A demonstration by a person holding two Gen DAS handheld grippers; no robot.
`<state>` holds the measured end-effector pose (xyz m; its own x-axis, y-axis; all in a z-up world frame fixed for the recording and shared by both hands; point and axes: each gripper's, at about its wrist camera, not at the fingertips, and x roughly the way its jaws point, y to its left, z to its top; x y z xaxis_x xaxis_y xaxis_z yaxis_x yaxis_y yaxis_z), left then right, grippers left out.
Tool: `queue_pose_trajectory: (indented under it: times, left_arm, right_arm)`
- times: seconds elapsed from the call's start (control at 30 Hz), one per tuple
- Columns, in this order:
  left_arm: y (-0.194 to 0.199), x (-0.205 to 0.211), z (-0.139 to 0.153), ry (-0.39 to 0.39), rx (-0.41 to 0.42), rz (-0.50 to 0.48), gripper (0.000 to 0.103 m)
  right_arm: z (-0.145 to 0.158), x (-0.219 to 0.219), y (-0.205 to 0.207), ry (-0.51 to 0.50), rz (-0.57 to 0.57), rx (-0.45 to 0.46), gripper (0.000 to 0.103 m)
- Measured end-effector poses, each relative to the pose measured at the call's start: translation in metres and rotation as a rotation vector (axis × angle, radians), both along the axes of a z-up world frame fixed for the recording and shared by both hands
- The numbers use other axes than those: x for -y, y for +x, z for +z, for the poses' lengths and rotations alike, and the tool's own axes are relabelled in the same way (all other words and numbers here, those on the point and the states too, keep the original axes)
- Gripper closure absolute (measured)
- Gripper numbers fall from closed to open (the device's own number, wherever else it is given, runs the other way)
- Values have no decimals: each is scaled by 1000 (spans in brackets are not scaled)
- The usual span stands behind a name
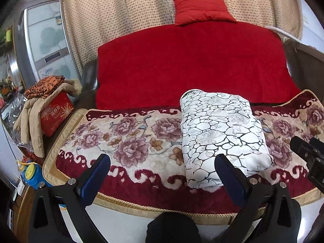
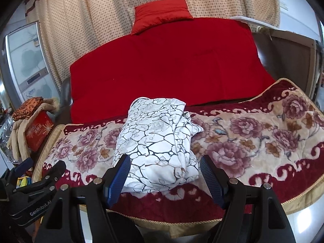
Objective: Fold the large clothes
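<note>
A white garment with a black crackle print lies folded into a thick bundle on the floral blanket of the sofa seat. It also shows in the right wrist view. My left gripper is open and empty, just in front of the bundle's near left corner. My right gripper is open and empty, its fingers either side of the bundle's near end, apart from it. The right gripper body shows at the right edge of the left wrist view.
A red blanket covers the sofa back, with a red cushion on top. At the left stand a red box with a beige jacket and an orange patterned cloth, and a fridge.
</note>
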<state>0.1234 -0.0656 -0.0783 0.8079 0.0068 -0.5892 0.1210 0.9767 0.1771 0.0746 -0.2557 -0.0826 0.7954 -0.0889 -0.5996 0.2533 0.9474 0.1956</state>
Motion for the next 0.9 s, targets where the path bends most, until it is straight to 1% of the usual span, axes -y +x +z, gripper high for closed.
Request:
queue_pose_trajectory:
  times: [0.17,0.37,0.57,0.7,0.9]
  left_arm:
    - [0,4,3,-11,9,-12,1]
    - [13,5,1,-17,-4,-17,1]
    - [21,2,-4,-45,-15,-45,1]
    - [23,-2,-4,-65,-9,-58,1]
    - [28,-16,-3,-86,2,-45,1]
  right_arm:
    - [3,1,-2,-10,0,-4,28]
    - [6,2,11,-14,-9,-6,28]
    - [7,-4,18,-44,-20,-18,28]
    - [10,-10,21,-65,-28,-27,28]
    - [14,-24,32,-92,-11,-30,28]
